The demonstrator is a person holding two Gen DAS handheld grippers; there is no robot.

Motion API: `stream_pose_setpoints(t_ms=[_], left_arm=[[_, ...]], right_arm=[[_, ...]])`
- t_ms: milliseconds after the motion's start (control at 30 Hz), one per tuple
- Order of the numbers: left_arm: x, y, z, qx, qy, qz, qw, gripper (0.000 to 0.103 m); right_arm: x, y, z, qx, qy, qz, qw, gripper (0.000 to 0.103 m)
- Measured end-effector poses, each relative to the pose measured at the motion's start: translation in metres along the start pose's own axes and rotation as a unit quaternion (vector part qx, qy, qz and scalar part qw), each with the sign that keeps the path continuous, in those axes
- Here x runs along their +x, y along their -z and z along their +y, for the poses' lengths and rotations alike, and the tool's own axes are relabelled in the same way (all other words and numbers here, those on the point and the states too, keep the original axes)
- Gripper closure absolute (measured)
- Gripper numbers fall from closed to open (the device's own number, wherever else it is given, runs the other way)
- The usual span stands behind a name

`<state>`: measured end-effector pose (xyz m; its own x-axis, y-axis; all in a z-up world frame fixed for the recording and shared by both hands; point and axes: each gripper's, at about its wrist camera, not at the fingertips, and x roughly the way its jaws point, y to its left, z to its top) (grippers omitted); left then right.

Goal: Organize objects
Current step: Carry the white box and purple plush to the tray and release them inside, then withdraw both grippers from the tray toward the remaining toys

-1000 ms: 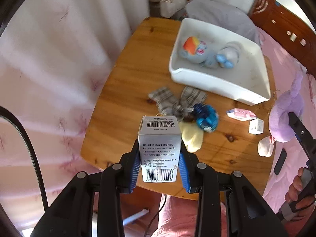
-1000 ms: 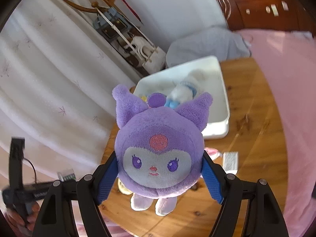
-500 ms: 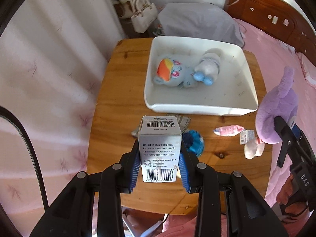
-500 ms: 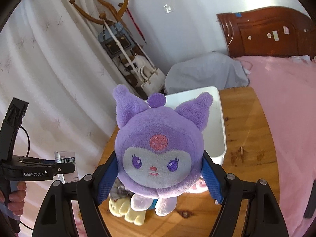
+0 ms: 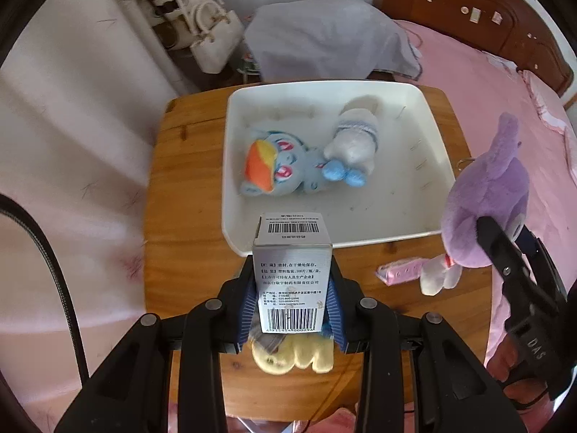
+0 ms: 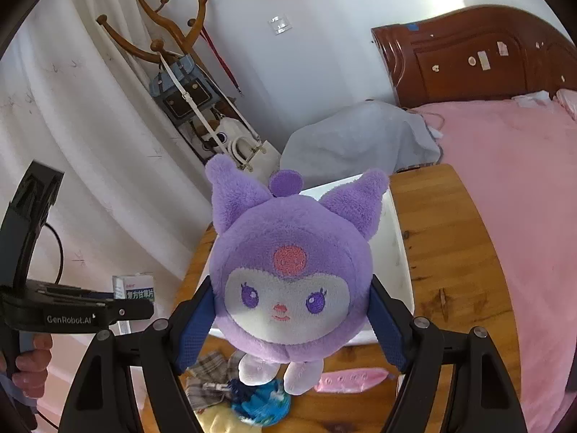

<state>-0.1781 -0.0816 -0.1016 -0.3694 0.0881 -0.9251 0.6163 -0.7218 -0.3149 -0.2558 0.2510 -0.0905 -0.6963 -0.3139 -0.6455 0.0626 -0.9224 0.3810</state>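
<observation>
My left gripper (image 5: 292,310) is shut on a grey medicine box (image 5: 291,270) with barcodes, held above the near rim of the white tray (image 5: 438,144). The box also shows in the right wrist view (image 6: 135,288). In the tray lie a blue pony plush (image 5: 277,173) and a white plush with blue feet (image 5: 355,144). My right gripper (image 6: 288,319) is shut on a purple plush (image 6: 292,270), held above the table; the plush also shows in the left wrist view (image 5: 483,202), at the tray's right corner.
On the wooden table (image 5: 187,195) lie a pink packet (image 5: 400,272), a yellow plush item (image 5: 292,357), a plaid cloth (image 6: 207,382) and a blue object (image 6: 263,402). A pink bed (image 6: 523,187), a grey bundle (image 5: 324,43) and a coat rack (image 6: 162,29) stand around.
Both grippers moved forward toward the tray with their loads. The tray now sits nearer and more centred in the left wrist view; the cloth and blue object passed under the left gripper.
</observation>
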Motion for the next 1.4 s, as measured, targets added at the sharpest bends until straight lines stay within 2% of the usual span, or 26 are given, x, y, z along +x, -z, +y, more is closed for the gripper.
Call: stream_pose_setpoints(t_ms=[333, 700, 833, 1033, 1233, 1400], left_arm=[[0.039, -0.027, 0.005, -0.009, 0.041, 0.007, 0.9991, 0.065], [0.069, -0.038, 0.009, -0.021, 0.086, 0.007, 0.996, 0.064], [0.074, -0.041, 0.01, -0.027, 0.086, 0.009, 0.9958, 0.062], [0.073, -0.045, 0.011, -0.036, 0.086, 0.0, 0.9956, 0.045], [0.066, -0.046, 0.01, -0.04, 0.089, -0.012, 0.9952, 0.044], [0.052, -0.043, 0.004, -0.014, 0.074, -0.038, 0.9965, 0.044]], right_arm=[[0.034, -0.003, -0.001, 0.0, 0.023, 0.001, 1.0, 0.023], [0.069, -0.003, -0.003, -0.001, 0.046, 0.01, 0.999, 0.022], [0.072, -0.003, -0.005, 0.001, 0.044, 0.004, 0.999, 0.022], [0.073, -0.002, -0.007, 0.0, 0.042, 0.007, 0.999, 0.022], [0.067, -0.003, -0.008, -0.004, 0.038, 0.003, 0.999, 0.022], [0.057, -0.004, -0.007, -0.004, 0.038, -0.003, 0.999, 0.021]])
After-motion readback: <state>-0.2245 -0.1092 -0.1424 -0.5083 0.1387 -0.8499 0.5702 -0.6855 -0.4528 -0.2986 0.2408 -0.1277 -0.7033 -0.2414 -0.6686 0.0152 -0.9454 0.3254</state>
